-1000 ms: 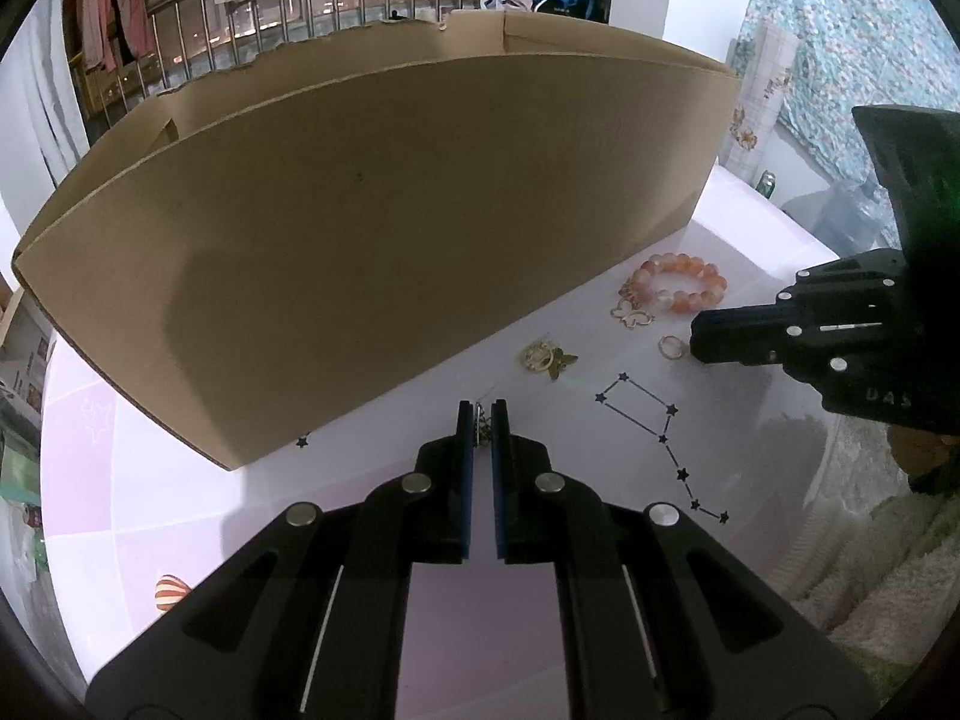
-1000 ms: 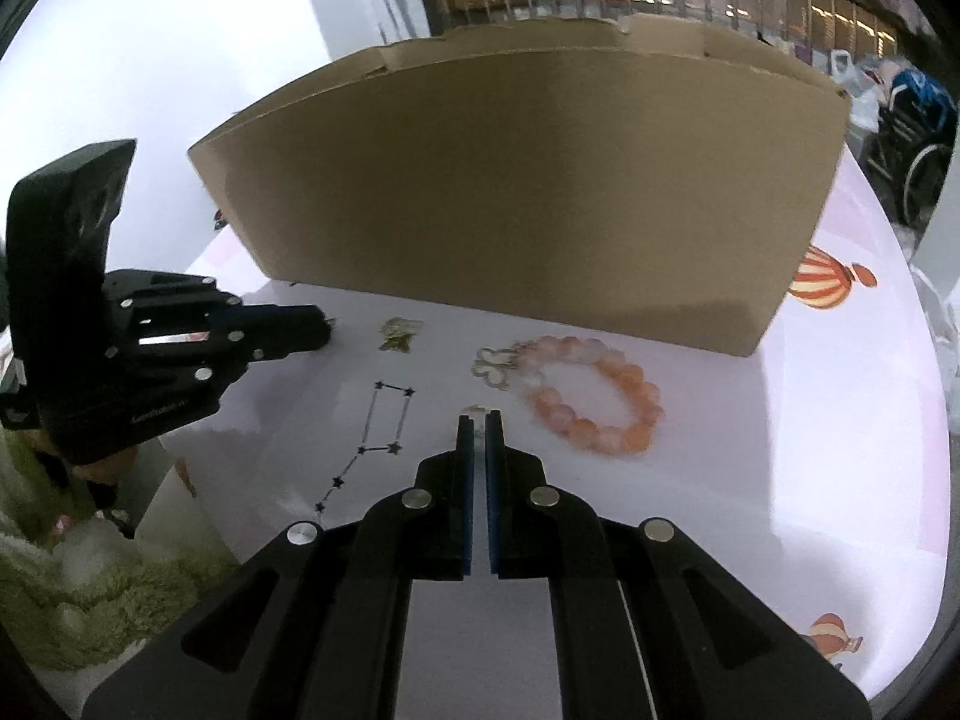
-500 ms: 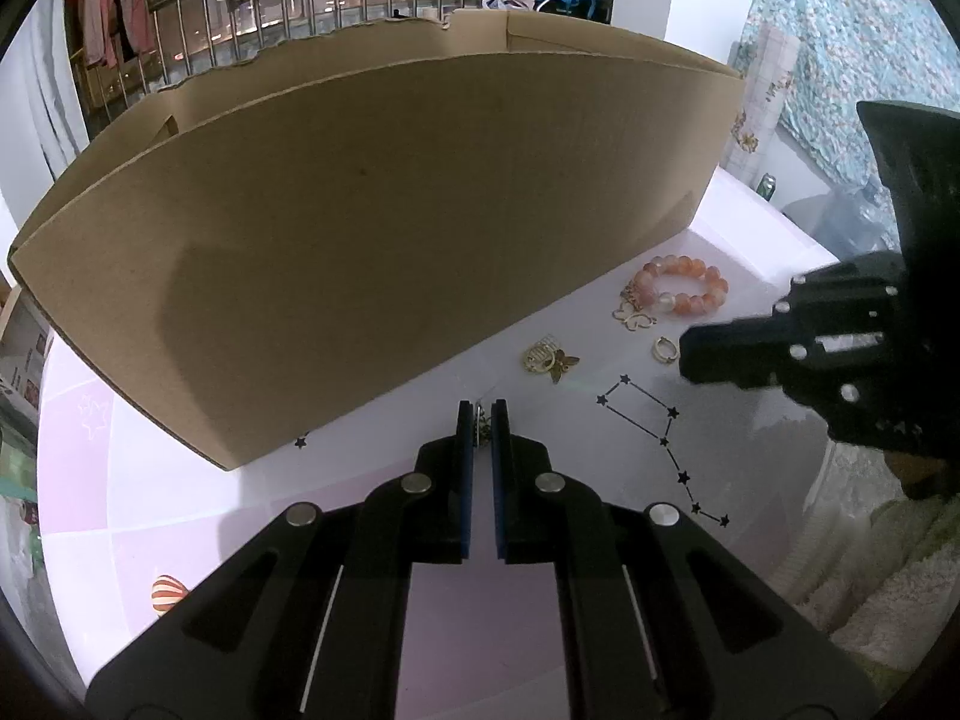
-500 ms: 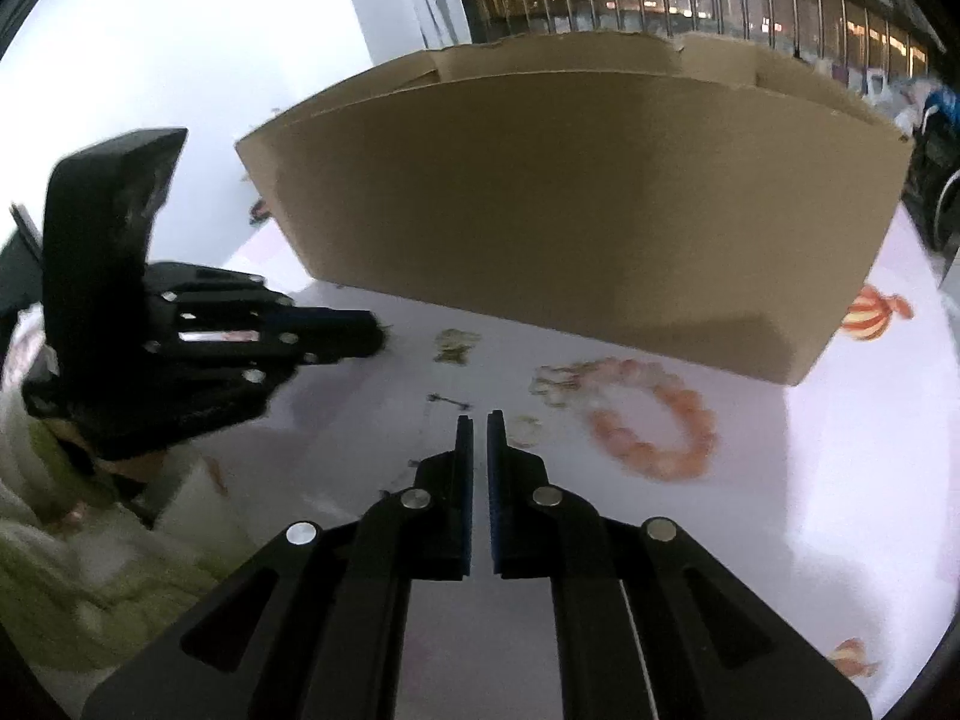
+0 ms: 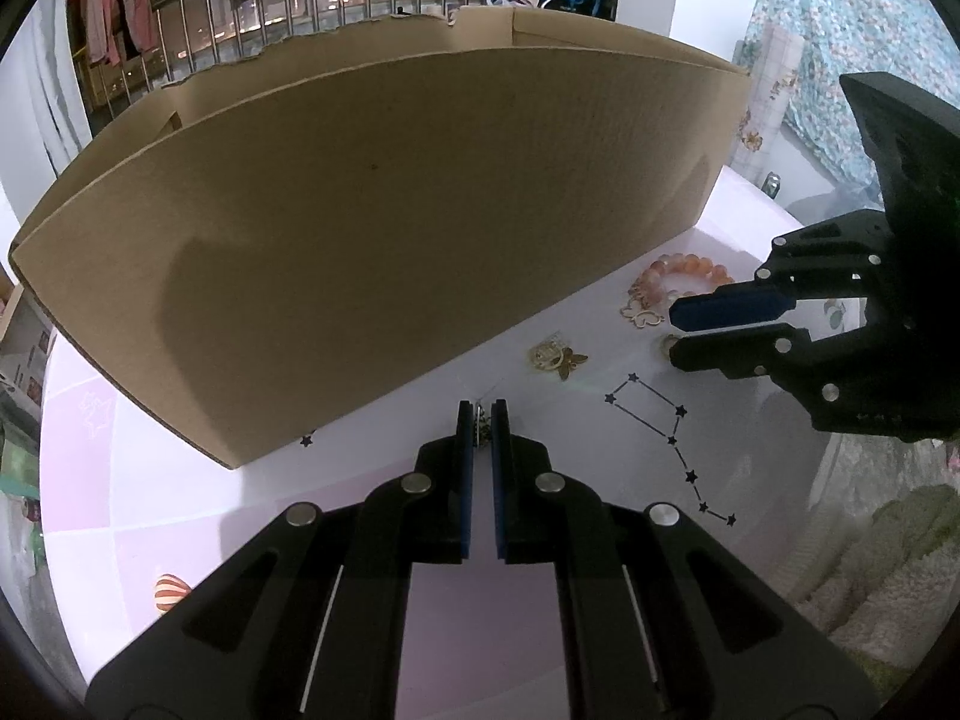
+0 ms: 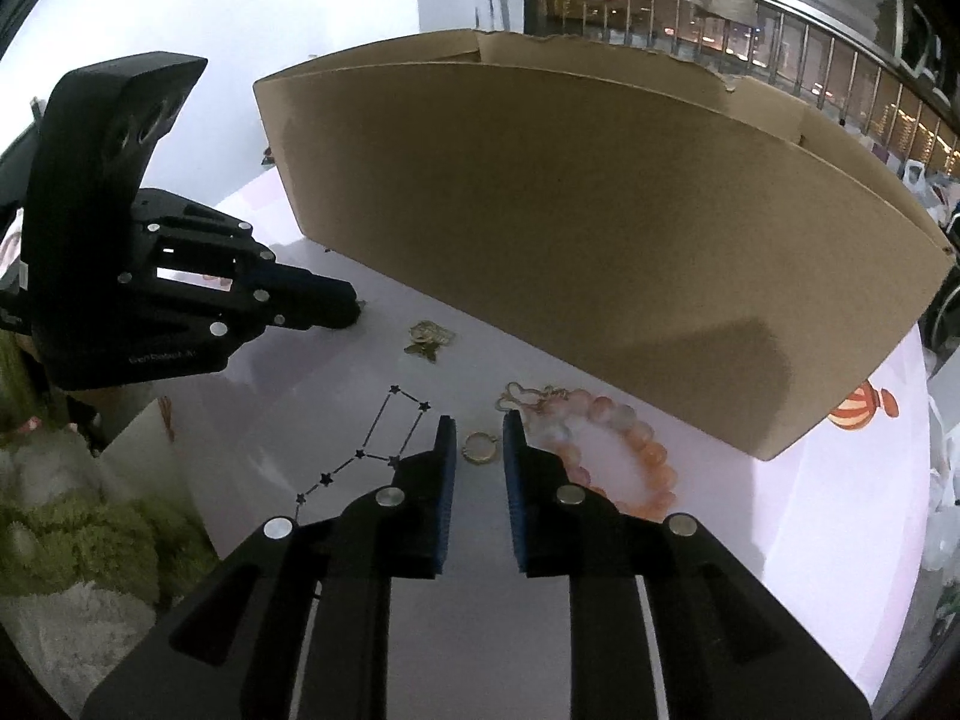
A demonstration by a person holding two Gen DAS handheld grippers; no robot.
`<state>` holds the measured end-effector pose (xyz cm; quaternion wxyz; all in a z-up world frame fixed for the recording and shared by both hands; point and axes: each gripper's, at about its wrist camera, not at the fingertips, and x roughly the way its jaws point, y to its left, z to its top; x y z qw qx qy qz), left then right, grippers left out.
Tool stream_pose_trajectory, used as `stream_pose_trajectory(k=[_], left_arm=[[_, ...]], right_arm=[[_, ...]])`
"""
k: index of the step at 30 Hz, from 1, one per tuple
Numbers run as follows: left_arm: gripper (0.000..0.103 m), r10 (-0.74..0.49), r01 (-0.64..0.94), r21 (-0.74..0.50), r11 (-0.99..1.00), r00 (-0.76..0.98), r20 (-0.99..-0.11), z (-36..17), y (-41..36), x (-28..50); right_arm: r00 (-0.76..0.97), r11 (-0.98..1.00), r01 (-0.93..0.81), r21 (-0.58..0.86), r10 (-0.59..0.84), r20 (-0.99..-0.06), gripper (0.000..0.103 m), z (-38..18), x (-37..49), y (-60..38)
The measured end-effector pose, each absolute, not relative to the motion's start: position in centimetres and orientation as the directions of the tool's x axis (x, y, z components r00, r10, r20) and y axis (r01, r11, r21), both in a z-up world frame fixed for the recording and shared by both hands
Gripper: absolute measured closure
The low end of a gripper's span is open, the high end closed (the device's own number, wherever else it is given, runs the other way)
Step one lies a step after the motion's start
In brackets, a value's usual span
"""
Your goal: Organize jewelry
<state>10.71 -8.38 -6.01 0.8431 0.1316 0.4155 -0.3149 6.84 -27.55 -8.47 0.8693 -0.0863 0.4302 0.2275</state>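
Observation:
My left gripper (image 5: 481, 411) is shut on a small silver trinket (image 5: 480, 422) just above the table, near the cardboard box (image 5: 384, 228); it also shows in the right wrist view (image 6: 354, 306). My right gripper (image 6: 479, 426) is open, its fingers on either side of a small gold ring (image 6: 479, 447) on the table; it also shows in the left wrist view (image 5: 675, 330). A pink bead bracelet (image 6: 618, 450) with a gold charm (image 6: 519, 396) lies to the right of the ring. A gold butterfly piece (image 6: 429, 339) lies between the grippers, also in the left wrist view (image 5: 555, 357).
The tall cardboard box (image 6: 600, 210) stands along the far side of the white table (image 6: 810, 540). A star constellation print (image 6: 384, 438) marks the tabletop. A fluffy green cloth (image 6: 72, 528) lies at the table's near edge.
My right gripper has opened and come down around the gold ring. My left gripper has stayed shut on the trinket, hardly moving.

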Motion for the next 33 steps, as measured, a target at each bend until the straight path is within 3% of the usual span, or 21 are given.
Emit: stream_pose_trajectory(k=[10,23,33], left_arm=[[0.098,-0.423,0.642,-0.039,0.766,0.456,-0.783,-6.0,-8.6,10.9],[0.098,-0.433,0.644,-0.030,0.765,0.479,-0.764,-4.9,-8.5,10.1],[0.098,-0.492,0.665,0.005,0.747,0.558,-0.668,1.5,-8.2,7.7]], right_arm=[[0.503,0.866,-0.494,0.078,0.358,-0.787,0.092,-8.7,7.2,-27.4],[0.536,0.889,-0.443,0.115,0.365,-0.761,0.092,-8.1,6.1,-27.8],[0.634,0.883,-0.443,0.158,0.432,-0.641,0.092,-1.6,4.5,-28.9]])
